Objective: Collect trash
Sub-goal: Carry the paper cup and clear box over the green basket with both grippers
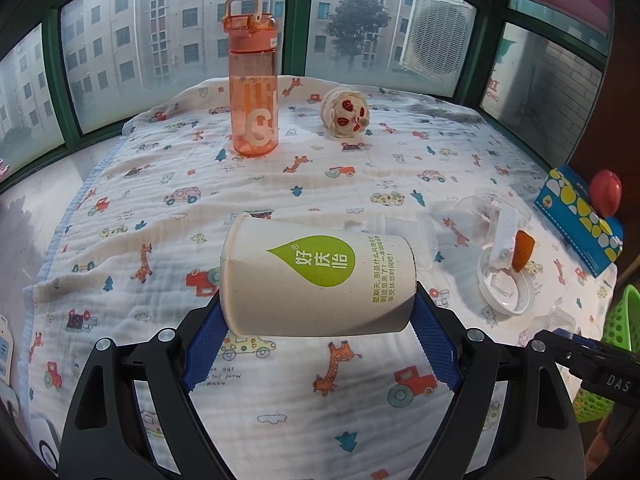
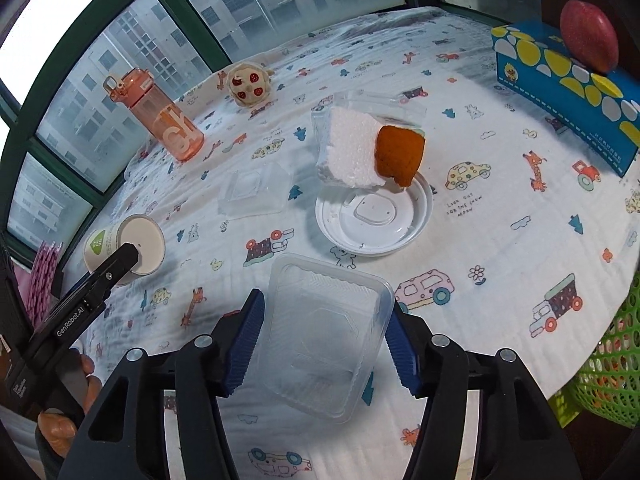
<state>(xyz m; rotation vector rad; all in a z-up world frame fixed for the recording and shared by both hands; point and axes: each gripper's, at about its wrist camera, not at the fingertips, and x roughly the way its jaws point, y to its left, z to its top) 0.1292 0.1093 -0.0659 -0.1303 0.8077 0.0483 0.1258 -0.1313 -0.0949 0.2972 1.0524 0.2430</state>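
Note:
My left gripper is shut on a white paper cup with a green drop logo, held on its side above the printed cloth. The cup also shows in the right wrist view. My right gripper is closed around a clear plastic tray, its blue pads against both sides. Beyond lie a white plastic lid, a white foam piece with an orange chunk, and clear packaging.
An orange water bottle and a round plush toy stand at the back. A blue tissue box with a red apple sits at the right. A green mesh basket hangs past the table's right edge. Windows surround the table.

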